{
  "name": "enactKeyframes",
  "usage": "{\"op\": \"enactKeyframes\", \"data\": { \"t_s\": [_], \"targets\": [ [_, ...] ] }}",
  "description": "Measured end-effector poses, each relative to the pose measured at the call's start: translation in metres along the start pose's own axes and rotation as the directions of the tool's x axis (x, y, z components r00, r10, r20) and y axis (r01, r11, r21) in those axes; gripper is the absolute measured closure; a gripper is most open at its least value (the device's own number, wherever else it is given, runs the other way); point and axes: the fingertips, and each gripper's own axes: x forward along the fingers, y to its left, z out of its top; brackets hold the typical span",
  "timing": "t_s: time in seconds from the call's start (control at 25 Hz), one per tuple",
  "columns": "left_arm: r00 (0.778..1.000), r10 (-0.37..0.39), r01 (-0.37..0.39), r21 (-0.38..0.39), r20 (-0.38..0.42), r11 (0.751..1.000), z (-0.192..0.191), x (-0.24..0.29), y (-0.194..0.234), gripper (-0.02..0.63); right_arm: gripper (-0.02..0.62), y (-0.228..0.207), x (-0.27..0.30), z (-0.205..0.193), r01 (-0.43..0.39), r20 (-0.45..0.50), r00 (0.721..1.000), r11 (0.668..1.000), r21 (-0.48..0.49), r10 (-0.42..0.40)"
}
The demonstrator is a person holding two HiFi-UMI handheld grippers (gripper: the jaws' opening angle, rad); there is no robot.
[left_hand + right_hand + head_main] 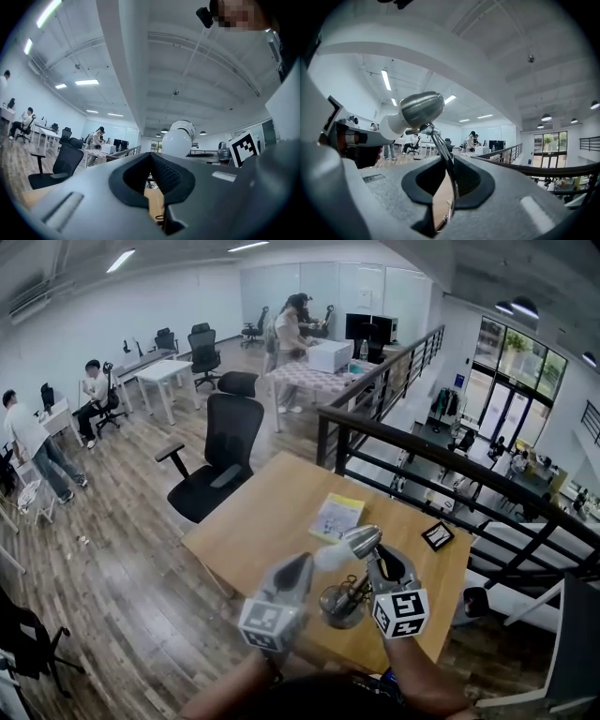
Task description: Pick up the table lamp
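Only the head view takes in the whole light wooden desk (262,531). A yellow booklet (337,517) lies flat near its middle. A small black square frame (437,536) lies toward the railing side, apart from the booklet. A black office chair (220,460) stands on the floor just beside the desk's far-left side. That view also shows the 2 grippers side by side over the near edge, with the silver-shaded metal table lamp (361,541) between them. Its round base (342,604) sits low between the marker cubes, and whether it touches the desk cannot be told there.

The right gripper view alone shows the grip. The right hand-held gripper (443,199) has its jaws partly closed on the lamp's thin metal stem (440,145), which runs along 1 pad and rises to a small joint under the shade. In the left gripper view, the left hand-held gripper (157,204) has its jaws a narrow slit apart, gripping nothing, with desk wood showing through.

The shade is brushed silver and bell-shaped, tilted toward the left gripper. A white collar and a round white bulb (176,143) sit at its mouth.
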Motion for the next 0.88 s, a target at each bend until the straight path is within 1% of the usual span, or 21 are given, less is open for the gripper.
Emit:
{"op": "enactKeyframes", "data": {
  "t_s": [0.24,0.44,0.88],
  "targets": [
    [1.000,-0.002,0.002,-0.006,-0.009,1.000,-0.005,0.001,-0.001,0.604,0.541,-0.003,-0.003,-0.005,0.008,-0.009,1.000,1.000,0.000,-0.008],
    [1.000,0.007,-0.007,-0.015,-0.015,1.000,-0.011,0.006,0.000,0.604,0.543,-0.007,-0.001,-0.013,-0.001,-0.018,1.000,1.000,-0.003,0.001],
    [0.998,0.039,-0.040,-0.021,-0.045,0.999,-0.029,0.033,-0.004,0.604,0.541,-0.039,0.013,-0.032,-0.027,-0.037,0.999,1.000,-0.012,0.027]
  ]
}}
